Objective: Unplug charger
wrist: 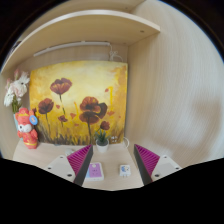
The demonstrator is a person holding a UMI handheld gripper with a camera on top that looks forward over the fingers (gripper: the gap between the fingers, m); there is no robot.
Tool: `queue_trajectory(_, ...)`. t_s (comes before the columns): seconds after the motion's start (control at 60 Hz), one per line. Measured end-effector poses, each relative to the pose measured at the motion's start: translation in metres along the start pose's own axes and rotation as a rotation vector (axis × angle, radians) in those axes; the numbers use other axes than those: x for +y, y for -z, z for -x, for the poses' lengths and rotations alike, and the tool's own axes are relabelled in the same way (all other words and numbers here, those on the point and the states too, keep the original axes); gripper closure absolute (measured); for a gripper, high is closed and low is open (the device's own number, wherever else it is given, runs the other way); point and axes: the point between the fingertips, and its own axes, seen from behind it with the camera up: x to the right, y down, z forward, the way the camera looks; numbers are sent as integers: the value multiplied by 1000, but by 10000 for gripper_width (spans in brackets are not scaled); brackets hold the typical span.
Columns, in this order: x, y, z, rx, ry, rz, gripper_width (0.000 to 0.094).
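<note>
My gripper [113, 160] is open, its two magenta pads [78, 158] spread wide over a light wooden surface [112, 158]. Between the fingers lie two small things: a white charger block with a blue mark [125, 170] to the right, and a small pink and white card-like item [95, 170] to the left. Neither finger touches them. No cable or socket shows.
A painting of red poppies on a yellow ground [78, 103] leans against the back wall. A small potted plant [101, 139] stands just ahead of the fingers. An orange toy figure [27, 128] stands at the left. A wooden shelf [90, 28] runs overhead.
</note>
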Motion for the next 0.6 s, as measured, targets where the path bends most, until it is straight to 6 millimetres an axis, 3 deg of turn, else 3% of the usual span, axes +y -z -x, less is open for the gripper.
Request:
queue_trajectory(0.133, -68, 81, 46, -57, -27, -135, 97)
queue_trajectory(0.2, -82, 120, 73, -75, -23, -179, 93)
queue_trajectory(0.267, -81, 155, 103, -109, -11, -191, 94)
queue_trajectory(0.4, -47, 207, 163, -172, 10, -170, 85)
queue_trajectory(0.6, 47, 259, 238, -272, 51, -39, 82)
